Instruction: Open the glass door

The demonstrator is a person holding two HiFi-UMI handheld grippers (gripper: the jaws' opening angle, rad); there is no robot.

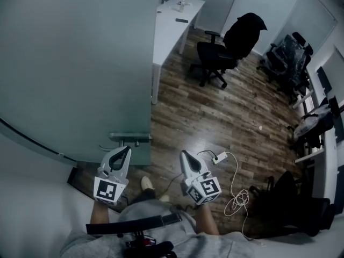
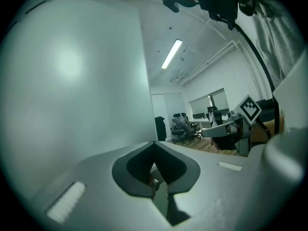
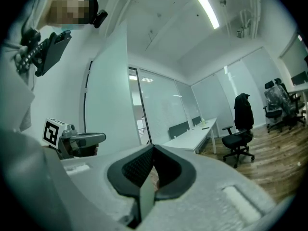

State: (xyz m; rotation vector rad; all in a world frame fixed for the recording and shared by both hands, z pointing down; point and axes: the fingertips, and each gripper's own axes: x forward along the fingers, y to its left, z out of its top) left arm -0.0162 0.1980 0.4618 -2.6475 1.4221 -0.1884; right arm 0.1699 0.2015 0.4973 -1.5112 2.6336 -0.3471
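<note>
Two white two-jaw grippers, each pressed together on nothing. Left gripper (image 1: 127, 150) just under the silver metal lever handle (image 1: 130, 137), near it but apart. Right gripper (image 1: 183, 155) farther right, over the brown wood-plank floor (image 1: 215, 117). Tall frosted glass door (image 1: 75, 63) across the left of the scene, its free edge to the right, with office floor in plain sight beyond. Fits a door already swung aside with the handle let go, or one only ajar and yet to be gripped; cannot settle which from this. Judging by the closed tips, any hold on the lever calls for parting the left jaws and lining them up level with it.
</note>
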